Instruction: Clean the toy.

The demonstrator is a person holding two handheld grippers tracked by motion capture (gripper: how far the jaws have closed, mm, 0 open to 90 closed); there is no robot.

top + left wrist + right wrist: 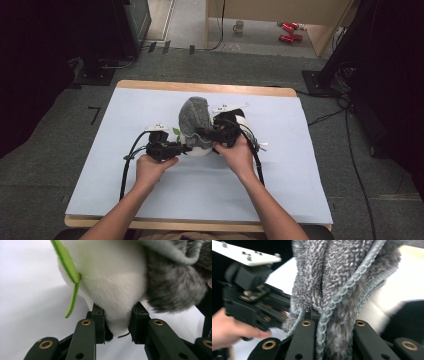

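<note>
At table centre (125, 190), tongs (187, 147) gripping plush (112, 290), clear margins

- A wooden table (200, 86) with a pale light-blue sheet (150, 110) spread over nearly its whole top stands in the middle of the room.
- Grey-green carpet (65, 130) covers the floor around it, with short black tape marks (94, 115) to the table's left and more near the far edge (166, 46).
- A light wooden cabinet (280, 12) stands open at the back; a white mug (239, 26) and red cans (289, 31) lie on the floor inside it.
- Dark equipment stands (100, 30) fill the far left, black curtains or gear (390, 60) the right.
- Black cables (350, 130) trail across the carpet on the right.
</note>
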